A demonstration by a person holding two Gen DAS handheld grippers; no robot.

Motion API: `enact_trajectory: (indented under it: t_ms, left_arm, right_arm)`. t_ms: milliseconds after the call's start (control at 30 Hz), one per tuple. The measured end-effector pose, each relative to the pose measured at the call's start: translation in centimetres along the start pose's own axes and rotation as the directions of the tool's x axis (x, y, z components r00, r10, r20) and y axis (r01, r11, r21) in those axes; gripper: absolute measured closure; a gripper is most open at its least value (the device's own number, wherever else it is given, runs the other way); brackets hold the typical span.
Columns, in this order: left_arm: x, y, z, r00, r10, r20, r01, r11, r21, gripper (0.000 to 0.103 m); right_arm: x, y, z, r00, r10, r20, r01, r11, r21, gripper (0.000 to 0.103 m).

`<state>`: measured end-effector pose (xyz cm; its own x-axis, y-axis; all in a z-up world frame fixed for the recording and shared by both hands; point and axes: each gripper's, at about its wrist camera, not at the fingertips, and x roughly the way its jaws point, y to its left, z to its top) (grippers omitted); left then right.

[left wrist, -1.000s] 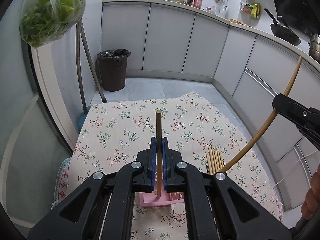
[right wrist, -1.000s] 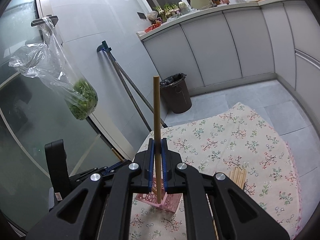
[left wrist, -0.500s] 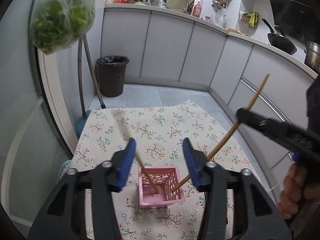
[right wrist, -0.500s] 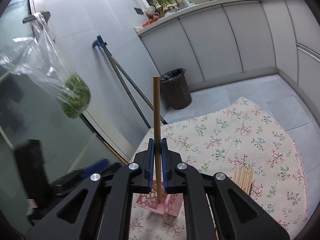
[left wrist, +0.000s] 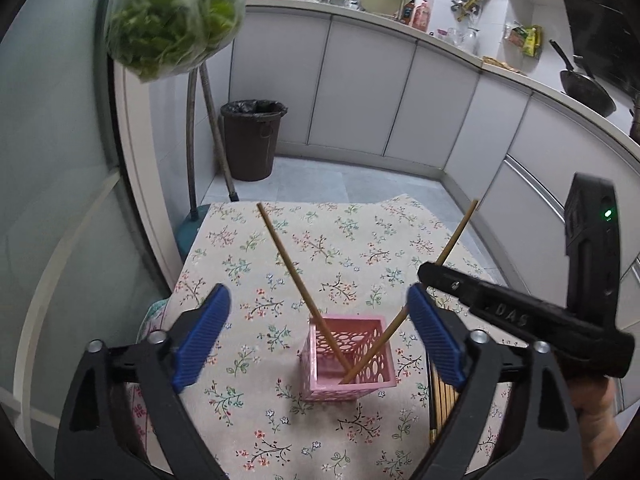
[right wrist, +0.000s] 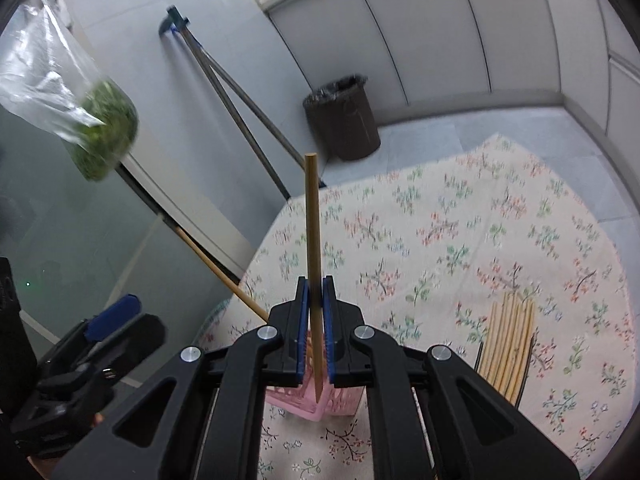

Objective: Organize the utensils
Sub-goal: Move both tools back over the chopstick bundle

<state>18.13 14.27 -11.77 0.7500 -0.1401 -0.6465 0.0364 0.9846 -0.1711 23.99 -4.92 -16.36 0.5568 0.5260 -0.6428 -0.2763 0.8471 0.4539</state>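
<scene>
A pink perforated basket (left wrist: pixel 347 360) stands on the floral tablecloth (left wrist: pixel 320 248). One chopstick (left wrist: pixel 296 280) leans free in it, tilted to the left. My left gripper (left wrist: pixel 316 336) is open and empty above the basket. My right gripper (right wrist: pixel 316 332) is shut on a second chopstick (right wrist: pixel 313 248), whose lower tip is inside the basket (right wrist: pixel 298 400); this chopstick (left wrist: pixel 452 244) and the right gripper's black body (left wrist: pixel 520 316) show in the left wrist view. A bundle of chopsticks (right wrist: pixel 508 344) lies on the cloth to the basket's right.
A bag of greens (left wrist: pixel 172 20) hangs at upper left beside a glass door. A brown bin (left wrist: pixel 252 140) and mop handles (left wrist: pixel 212 120) stand on the floor beyond the table. Grey cabinets (left wrist: pixel 400 100) curve round the back and right.
My left gripper has opened and let go of its chopstick, which now leans in the basket. My right gripper has lowered its chopstick's tip into the basket.
</scene>
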Motion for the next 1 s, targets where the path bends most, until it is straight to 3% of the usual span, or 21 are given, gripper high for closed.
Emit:
enact_trajectory:
  t_ms: [100,167,233,300,467,667,1000]
  left_arm:
    - [0.2,0.4,-0.3,1.000,0.015,-0.010,-0.015,1.000,-0.016,0.007]
    - [0.4,0.6,-0.4,0.999,0.025,-0.022,-0.026,0.999,-0.020,0.007]
    - [0.5,0.8,-0.5,0.999,0.034,-0.033,-0.035,0.999,-0.026,0.007]
    - [0.5,0.8,-0.6,0.998,0.039,-0.039,-0.040,0.999,-0.034,0.007]
    - [0.0,-0.4,-0.8,0.999,0.022,-0.042,-0.023,0.999,-0.030,0.007]
    - [-0.5,-4.2,-1.6,0.999,-0.006,-0.054,0.009,0.999,0.052,0.007]
    - [1.5,-13.0,-4.0,0.985,-0.062,-0.162,0.097,0.972,0.215,0.007]
  right_arm:
    - [0.6,-0.9,-0.1,1.000,0.015,-0.026,-0.014,0.999,0.037,0.091]
    - [0.2,-1.3,0.1,0.999,0.033,-0.019,-0.032,0.998,0.059,0.072]
    - [-0.9,-1.6,0.6,0.999,0.052,0.013,-0.053,0.997,0.063,0.061]
    - [-2.4,-1.9,1.1,0.997,0.068,0.044,-0.071,0.995,0.063,0.060]
    - [-6.6,-3.7,1.7,0.993,0.025,0.118,-0.033,0.997,0.063,0.034]
    - [-10.4,-7.0,1.5,0.985,-0.128,0.118,0.123,0.991,0.047,0.025]
    - [-13.5,-14.3,-0.3,0.949,-0.317,-0.001,0.314,0.941,0.126,0.021]
